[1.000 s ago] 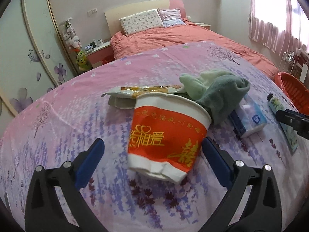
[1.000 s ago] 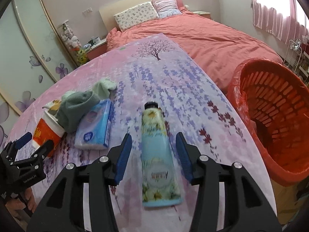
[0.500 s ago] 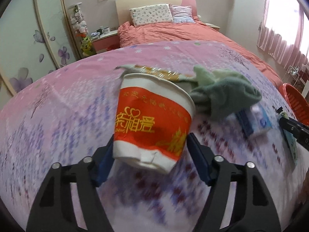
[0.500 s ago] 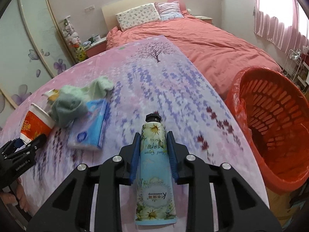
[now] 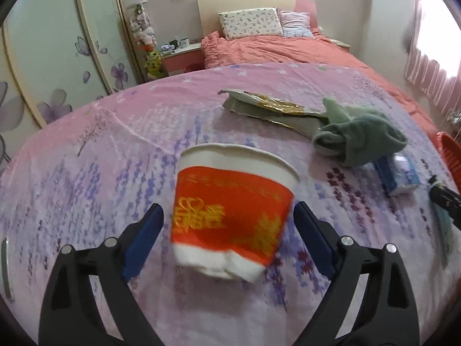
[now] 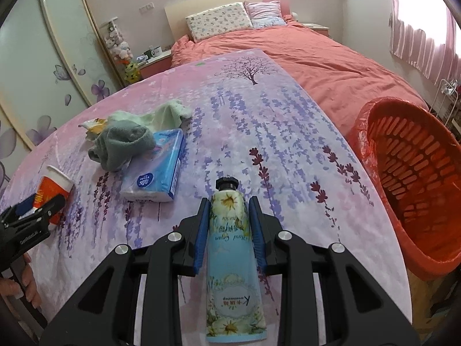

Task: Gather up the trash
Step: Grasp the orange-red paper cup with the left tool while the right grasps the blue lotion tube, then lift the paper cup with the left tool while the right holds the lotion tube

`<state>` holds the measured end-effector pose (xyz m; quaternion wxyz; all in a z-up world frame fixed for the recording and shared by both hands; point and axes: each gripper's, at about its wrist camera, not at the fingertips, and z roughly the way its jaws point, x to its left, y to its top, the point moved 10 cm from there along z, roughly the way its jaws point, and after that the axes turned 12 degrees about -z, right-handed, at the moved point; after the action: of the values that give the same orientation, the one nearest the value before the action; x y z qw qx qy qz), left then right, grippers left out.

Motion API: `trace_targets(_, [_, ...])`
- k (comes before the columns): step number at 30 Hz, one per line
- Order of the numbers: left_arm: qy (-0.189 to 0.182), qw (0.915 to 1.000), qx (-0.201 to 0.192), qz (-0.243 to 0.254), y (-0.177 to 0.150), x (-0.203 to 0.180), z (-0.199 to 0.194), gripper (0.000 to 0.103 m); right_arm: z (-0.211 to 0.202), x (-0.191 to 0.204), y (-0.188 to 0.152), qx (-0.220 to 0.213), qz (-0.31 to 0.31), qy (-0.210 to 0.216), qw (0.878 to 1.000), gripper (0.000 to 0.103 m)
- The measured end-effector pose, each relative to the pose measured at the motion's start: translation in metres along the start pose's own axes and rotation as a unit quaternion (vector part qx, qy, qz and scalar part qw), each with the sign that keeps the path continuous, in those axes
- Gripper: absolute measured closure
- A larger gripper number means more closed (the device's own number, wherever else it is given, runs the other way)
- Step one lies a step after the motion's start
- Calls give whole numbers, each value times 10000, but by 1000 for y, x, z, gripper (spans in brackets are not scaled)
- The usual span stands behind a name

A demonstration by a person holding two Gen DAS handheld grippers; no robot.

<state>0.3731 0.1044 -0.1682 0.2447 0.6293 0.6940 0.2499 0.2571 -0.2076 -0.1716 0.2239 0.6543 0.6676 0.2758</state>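
A red and white paper cup point(image 5: 230, 216) sits between the fingers of my left gripper point(image 5: 229, 219), which is shut on it; it also shows in the right wrist view point(image 6: 53, 190). My right gripper point(image 6: 229, 216) is shut on a blue floral hand cream tube point(image 6: 230, 248). An empty snack wrapper point(image 5: 268, 109) lies on the lilac bedspread point(image 5: 115, 150) beyond the cup. A red plastic basket point(image 6: 412, 178) stands at the right of the bed.
A green cloth point(image 6: 124, 141) lies bunched on a blue tissue pack point(image 6: 158, 173) in the middle of the bedspread. A second bed with pink covers point(image 6: 317, 54) and pillows lies beyond. A wardrobe with flower-print doors point(image 5: 43, 57) stands at the left.
My left gripper closed on the cup and drew it back from the cloth and wrapper. My right gripper closed on the hand cream tube.
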Motion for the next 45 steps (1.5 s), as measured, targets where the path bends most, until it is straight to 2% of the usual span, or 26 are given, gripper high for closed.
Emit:
trace_targets(8, [33,9999,-33,-109,8,13,6,14,1,1,0,-13,-25,20,10000,74])
trace_targets(15, [-92,9986,269,-441,4,26,20,26,2,2,-1,52,-188,-182,9996,74])
trace_targets(21, [-117,9972,352,-655,4,34,23,26,2,3,-1,79,-253,-266,9993,74])
trace_targets(31, [-212,9959,331,-815,1,37,21,26,2,0,-1,9,-53,-34,10000,74])
trace_targets(37, [-182,9961,340,-791,2,39,22,26,2,0,-1,45,-157,-142,9998,74])
trace_targets(45, [-174,9969,340,-688,1,38,19,26,2,1,-1,-14,-7,41,10000,74])
